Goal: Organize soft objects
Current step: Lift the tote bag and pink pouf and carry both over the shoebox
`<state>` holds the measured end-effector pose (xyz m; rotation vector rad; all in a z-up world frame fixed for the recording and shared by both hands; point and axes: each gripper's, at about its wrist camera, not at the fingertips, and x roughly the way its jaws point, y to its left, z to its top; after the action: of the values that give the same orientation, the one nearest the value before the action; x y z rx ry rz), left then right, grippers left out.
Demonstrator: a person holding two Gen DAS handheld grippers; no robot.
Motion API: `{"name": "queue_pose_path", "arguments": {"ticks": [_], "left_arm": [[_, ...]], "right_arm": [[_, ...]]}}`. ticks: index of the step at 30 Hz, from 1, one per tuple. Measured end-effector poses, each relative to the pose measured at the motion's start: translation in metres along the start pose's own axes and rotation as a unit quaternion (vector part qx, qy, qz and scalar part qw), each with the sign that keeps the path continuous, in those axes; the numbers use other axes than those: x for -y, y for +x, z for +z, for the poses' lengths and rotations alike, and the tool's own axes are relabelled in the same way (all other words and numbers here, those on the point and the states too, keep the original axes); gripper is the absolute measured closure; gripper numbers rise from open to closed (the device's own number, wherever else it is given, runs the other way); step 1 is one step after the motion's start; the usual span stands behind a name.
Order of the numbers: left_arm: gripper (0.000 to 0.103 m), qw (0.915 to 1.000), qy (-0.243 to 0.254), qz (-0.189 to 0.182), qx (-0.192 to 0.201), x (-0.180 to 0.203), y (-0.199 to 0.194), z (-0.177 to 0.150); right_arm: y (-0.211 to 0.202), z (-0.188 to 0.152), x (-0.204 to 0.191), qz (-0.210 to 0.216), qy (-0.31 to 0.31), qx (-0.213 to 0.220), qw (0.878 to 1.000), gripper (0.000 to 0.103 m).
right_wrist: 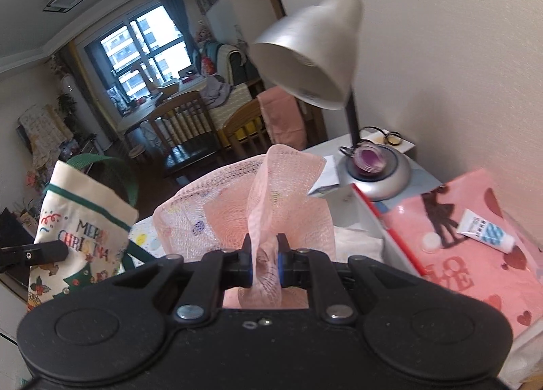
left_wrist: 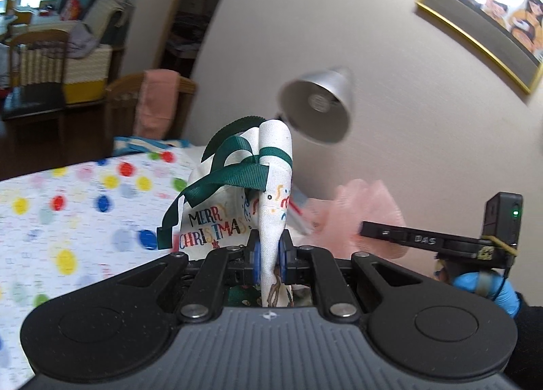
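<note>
- the table (left_wrist: 68, 220) with the polka-dot cloth lies at 9 o'clock in the left wrist view; nothing soft is visibly set down in order on the part that shows, so by my judgement the sorting is mid-way at best
- the christmas bag (left_wrist: 271, 186), white cloth with green ribbon, is lifted off the table at centre of the left view; it shows again at 8 o'clock in the right view (right_wrist: 81, 230)
- the pink mesh bag (right_wrist: 251, 213) is also held up in the air, centre of the right view, and shows blurred at 3 o'clock in the left view
- the left gripper (left_wrist: 270, 254) is pinching a fold of the christmas bag
- the right gripper (right_wrist: 264, 262) is pinching a gathered strip of the pink mesh bag
- left to do, i judge: place both bags somewhere tidy; where is not shown
- the desk lamp (right_wrist: 305, 50) stands at 1 o'clock, close to both lifted items
</note>
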<state>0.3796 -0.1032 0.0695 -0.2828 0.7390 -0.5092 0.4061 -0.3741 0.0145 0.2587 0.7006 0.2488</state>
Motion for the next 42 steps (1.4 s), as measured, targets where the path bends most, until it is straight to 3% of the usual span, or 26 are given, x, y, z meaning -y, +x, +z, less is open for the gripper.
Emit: {"name": "queue_pose_path", "arguments": {"ticks": [7,22,30,42], "left_arm": [[0.093,0.9994,0.008,-0.02,-0.026,0.032,0.063,-0.001],[0.093,0.9922,0.03,0.076,-0.094,0.033,0.18,-0.014],[0.093,0.9852,0.026,0.111,-0.128,0.017,0.217,-0.025],[0.093,0.9823,-0.009,0.097,-0.16,0.002,0.248,-0.042]], "right_arm": [[0.003,0.0,0.035,-0.012,0.008,-0.007,1.0,0.092],[0.072,-0.002,0.066,-0.028,0.007,-0.059,0.998,0.092],[0.107,-0.015,0.068,-0.029,0.015,-0.096,0.995,0.092],[0.122,-0.015,0.075,-0.018,0.034,-0.098,0.994,0.091]]}}
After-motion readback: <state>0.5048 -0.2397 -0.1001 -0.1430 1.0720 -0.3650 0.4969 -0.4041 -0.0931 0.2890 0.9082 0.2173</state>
